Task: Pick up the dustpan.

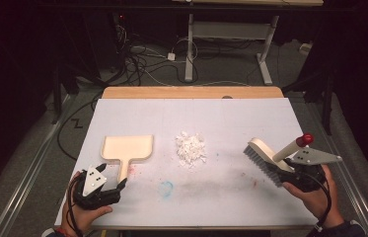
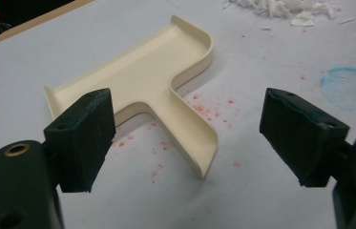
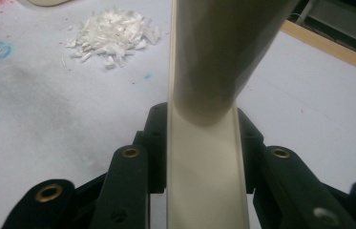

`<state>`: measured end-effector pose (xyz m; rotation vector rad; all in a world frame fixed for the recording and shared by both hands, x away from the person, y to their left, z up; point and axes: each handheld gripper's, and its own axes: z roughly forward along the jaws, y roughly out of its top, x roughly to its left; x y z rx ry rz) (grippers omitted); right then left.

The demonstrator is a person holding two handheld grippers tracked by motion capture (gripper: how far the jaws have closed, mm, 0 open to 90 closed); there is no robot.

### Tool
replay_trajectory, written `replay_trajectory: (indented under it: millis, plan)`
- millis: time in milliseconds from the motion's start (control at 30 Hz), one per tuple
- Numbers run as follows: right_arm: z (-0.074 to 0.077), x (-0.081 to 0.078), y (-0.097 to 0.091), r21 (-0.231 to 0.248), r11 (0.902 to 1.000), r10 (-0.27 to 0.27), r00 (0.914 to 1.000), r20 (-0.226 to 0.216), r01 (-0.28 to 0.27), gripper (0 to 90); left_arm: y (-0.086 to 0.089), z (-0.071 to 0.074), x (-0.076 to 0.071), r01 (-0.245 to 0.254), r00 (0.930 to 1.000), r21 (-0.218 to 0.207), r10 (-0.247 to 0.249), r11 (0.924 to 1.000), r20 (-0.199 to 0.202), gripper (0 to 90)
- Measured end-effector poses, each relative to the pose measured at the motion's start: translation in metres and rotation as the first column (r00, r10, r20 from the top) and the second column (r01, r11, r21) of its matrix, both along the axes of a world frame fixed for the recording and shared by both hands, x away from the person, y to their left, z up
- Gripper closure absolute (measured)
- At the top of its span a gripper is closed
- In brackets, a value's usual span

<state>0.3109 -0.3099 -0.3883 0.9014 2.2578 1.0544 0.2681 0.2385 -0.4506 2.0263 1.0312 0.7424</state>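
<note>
— Right gripper view first: what have your right tongs (image 3: 203,143) got?

— They are clamped on the cream block of my brush (image 3: 207,181), pads pressed against both its sides. From the high view the brush (image 1: 265,160) hangs tilted above the surface (image 1: 221,118), bristles facing down and left, its handle with the red tip (image 1: 307,138) slanting up to the right.

— And the left tongs?

— My left tongs (image 2: 192,138) stand wide apart with nothing between the pads. In the left gripper view the stub handle of the cream dustpan (image 2: 156,90) points toward the gap between them, its end just short of the pads, not touched. The high view puts those tongs (image 1: 111,178) right at the near end of the handle.

— Where does the dustpan lie?

— Flat on the white surface, left of the middle (image 1: 127,148), its open edge toward the far side.

— Anything near it?

— A heap of white shreds (image 1: 190,148) sits just right of the pan, between it and the brush. Pink specks dot the surface around the pan's handle, and a blue smudged ring (image 1: 166,188) lies nearer me.
</note>
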Motion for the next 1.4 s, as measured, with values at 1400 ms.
replay_trajectory:
  millis: [1400]
  plan:
    - [-0.007, 0.036, 0.016, -0.029, 0.9946, -0.099, 0.9941, 0.044, 0.1, 68.0, -0.009, -0.019, 0.025, -0.1, 0.9684, -0.017, 0.093, 0.9948, -0.231, 20.0]
